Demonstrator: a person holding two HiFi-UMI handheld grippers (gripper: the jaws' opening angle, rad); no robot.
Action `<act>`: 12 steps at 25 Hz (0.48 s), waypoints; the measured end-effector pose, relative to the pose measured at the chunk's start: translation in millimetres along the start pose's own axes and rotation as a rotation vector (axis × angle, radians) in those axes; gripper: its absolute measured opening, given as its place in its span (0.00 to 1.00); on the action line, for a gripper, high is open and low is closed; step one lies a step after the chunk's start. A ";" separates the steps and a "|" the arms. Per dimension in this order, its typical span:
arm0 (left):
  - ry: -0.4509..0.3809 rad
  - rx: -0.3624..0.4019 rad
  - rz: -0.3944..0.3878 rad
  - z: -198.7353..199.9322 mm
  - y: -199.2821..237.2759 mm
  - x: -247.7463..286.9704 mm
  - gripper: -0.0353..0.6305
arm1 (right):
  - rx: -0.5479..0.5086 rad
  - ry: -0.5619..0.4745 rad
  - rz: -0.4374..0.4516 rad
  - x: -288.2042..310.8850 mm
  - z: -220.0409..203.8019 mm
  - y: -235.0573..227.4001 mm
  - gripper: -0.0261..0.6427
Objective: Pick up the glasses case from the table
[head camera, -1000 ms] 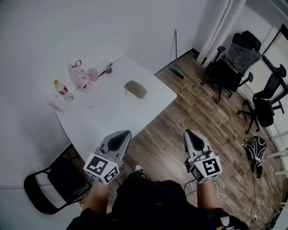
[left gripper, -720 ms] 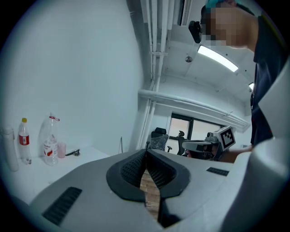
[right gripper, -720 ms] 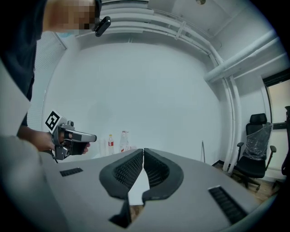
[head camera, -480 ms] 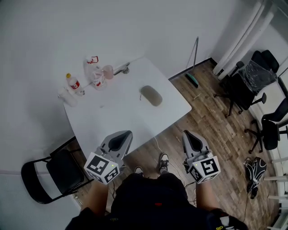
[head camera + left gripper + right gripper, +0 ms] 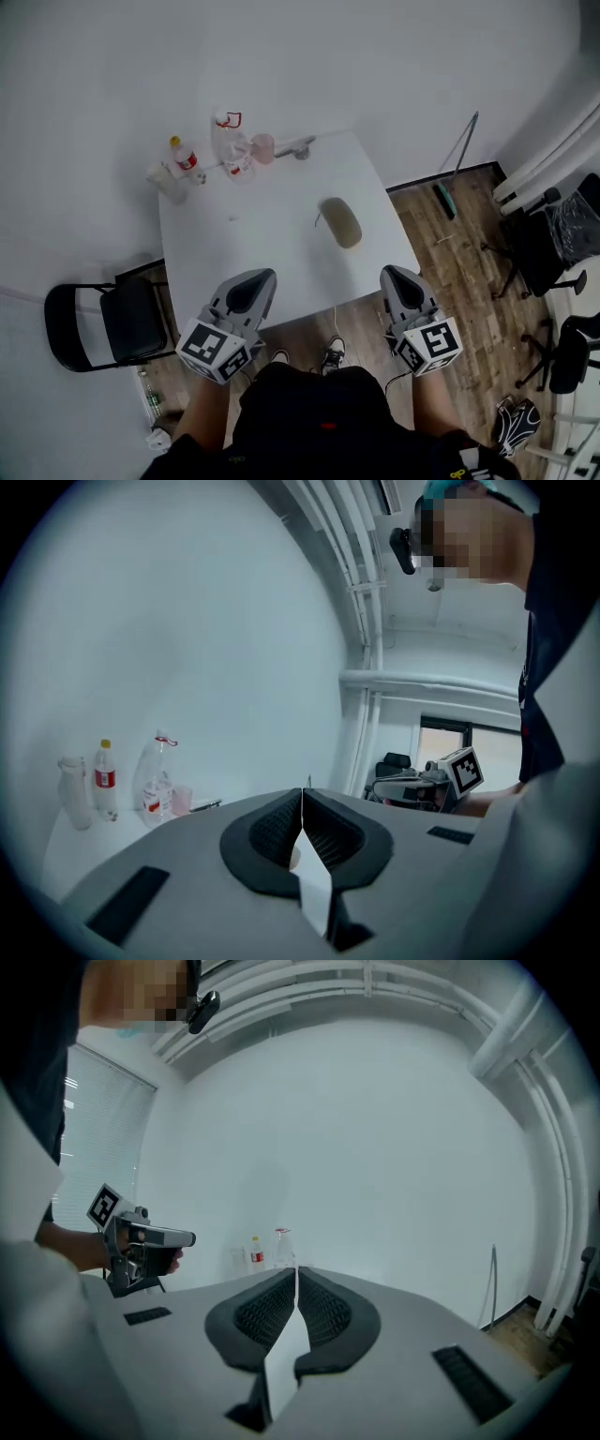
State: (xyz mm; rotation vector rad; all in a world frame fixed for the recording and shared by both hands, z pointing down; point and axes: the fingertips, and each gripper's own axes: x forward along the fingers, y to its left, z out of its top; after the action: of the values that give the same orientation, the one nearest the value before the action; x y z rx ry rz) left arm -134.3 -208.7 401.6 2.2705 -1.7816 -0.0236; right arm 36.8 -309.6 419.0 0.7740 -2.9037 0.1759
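**A:** On the white square worktop (image 5: pixel 262 234), where does the olive-grey oval glasses case (image 5: pixel 340 222) lie?

**B:** It lies flat, right of the middle and near the right edge, with nothing touching it.

**A:** And the fingers?

**B:** The left gripper (image 5: pixel 251 281) and right gripper (image 5: pixel 398 279) are both held by the near edge, well apart from the case. Their fingers are clenched together with nothing between them.

**A:** Anything else on it?

**B:** A clear plastic bottle with a red cap (image 5: pixel 230 150), a small red-labelled bottle (image 5: pixel 186 159) and a pink cup (image 5: pixel 263 146) are grouped along the far side.

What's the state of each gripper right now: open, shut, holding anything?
Left gripper: closed, nothing between the jaws.
Right gripper: closed, nothing between the jaws.
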 end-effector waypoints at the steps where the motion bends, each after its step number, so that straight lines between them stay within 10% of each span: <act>1: 0.002 -0.005 0.022 -0.1 -0.4 4.2 0.09 | 0.001 0.013 0.029 8.2 -2.7 -5.8 0.07; 5: 0.014 -0.009 0.078 -6.6 -1.3 19.4 0.09 | -0.015 0.064 0.109 39.2 -7.4 -24.2 0.08; 8: 0.020 -0.025 0.109 -15.2 1.1 21.3 0.09 | -0.013 0.125 0.159 58.7 -19.9 -30.5 0.34; 12: 0.025 -0.045 0.155 -23.4 8.3 18.5 0.09 | -0.020 0.158 0.167 79.8 -30.0 -38.9 0.37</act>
State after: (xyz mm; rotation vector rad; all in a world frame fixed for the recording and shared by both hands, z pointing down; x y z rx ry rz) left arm -133.7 -223.8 428.6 2.0868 -1.9190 -0.0062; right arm -9.4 -377.6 464.1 0.4901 -2.8130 0.2139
